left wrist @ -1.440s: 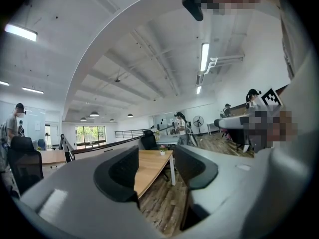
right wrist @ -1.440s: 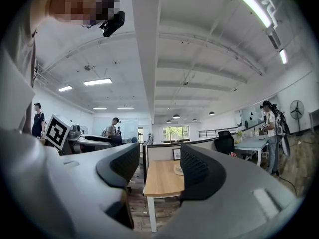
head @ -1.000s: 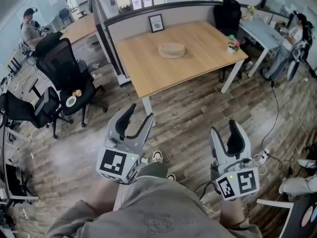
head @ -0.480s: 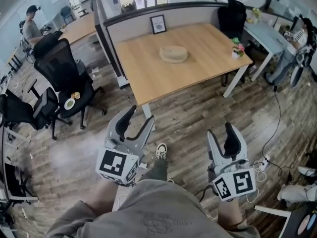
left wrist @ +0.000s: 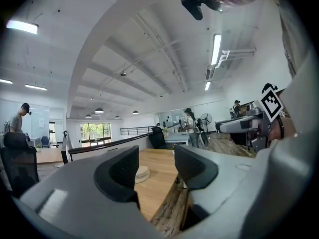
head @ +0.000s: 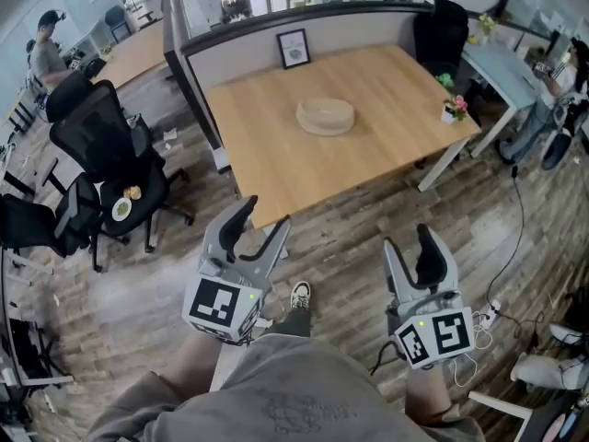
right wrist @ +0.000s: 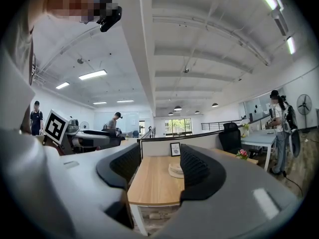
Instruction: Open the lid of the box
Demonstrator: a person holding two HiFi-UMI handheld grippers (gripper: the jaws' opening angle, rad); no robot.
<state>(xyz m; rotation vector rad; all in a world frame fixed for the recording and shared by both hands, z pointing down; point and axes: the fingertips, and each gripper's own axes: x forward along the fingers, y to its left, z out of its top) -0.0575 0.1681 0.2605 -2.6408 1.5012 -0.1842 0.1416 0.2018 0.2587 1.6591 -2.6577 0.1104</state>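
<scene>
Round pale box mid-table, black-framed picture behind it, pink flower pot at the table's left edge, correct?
No: the head view shows the pot of pink flowers at the right edge of the light wooden table. The round pale box is mid-table, the black-framed picture behind it.

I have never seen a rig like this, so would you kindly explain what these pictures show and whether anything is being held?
A person carries a left hand-held gripper and a right hand-held gripper. The wide picture is from a head camera looking down. The other two are from cameras on each gripper, looking along its jaws. Ahead, a wooden table bears a round box, untouched. Both grippers are open and empty; the left's jaws have just been opening.
</scene>
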